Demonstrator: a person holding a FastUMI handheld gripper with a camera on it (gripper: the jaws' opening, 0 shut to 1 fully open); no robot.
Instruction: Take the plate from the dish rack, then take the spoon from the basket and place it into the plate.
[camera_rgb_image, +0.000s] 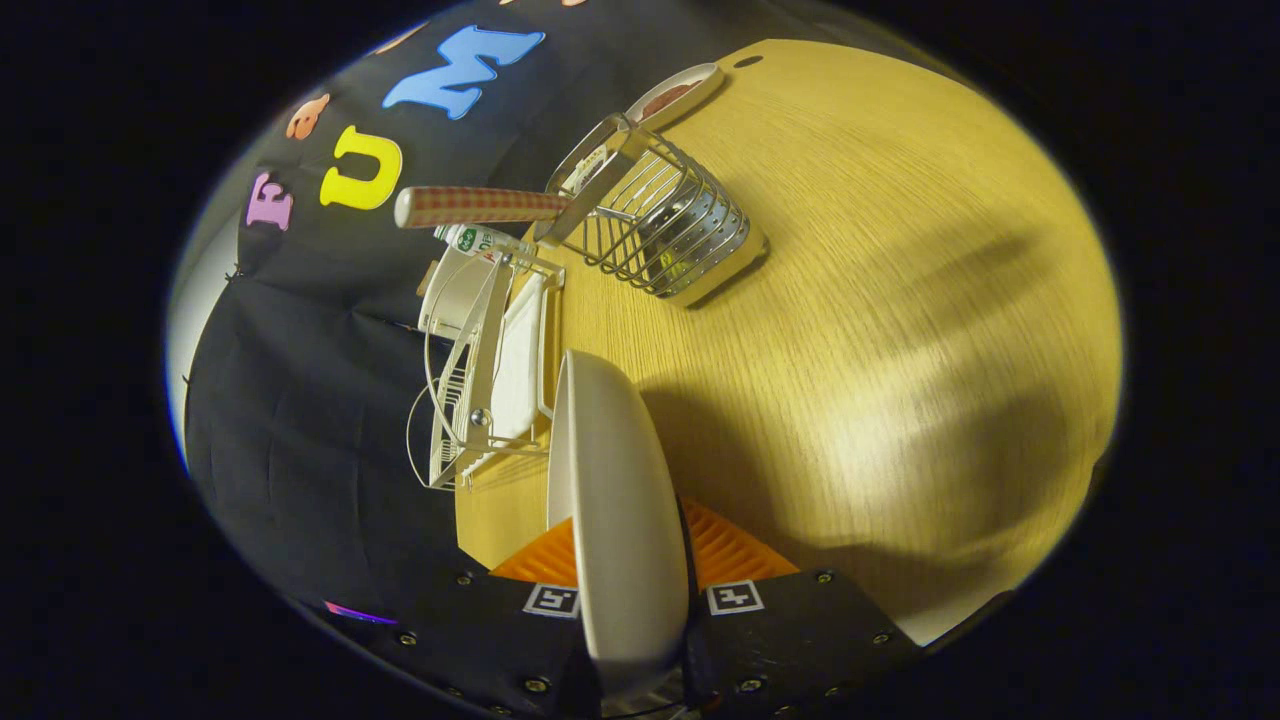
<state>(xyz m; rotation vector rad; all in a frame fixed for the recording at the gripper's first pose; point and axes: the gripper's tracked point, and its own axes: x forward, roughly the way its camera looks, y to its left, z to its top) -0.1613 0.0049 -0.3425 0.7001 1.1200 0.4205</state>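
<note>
Gripper view: tool (628, 590) clamps one plate (615, 500); one spoon (480, 206) in one basket (665, 225).

A staged kitchen corner inside a recording booth: a wooden table (850, 300) stands against a black cloth wall (300, 420), holding a white dish rack (480, 390) and a wire cutlery basket (660, 220), as beside a sink
</note>
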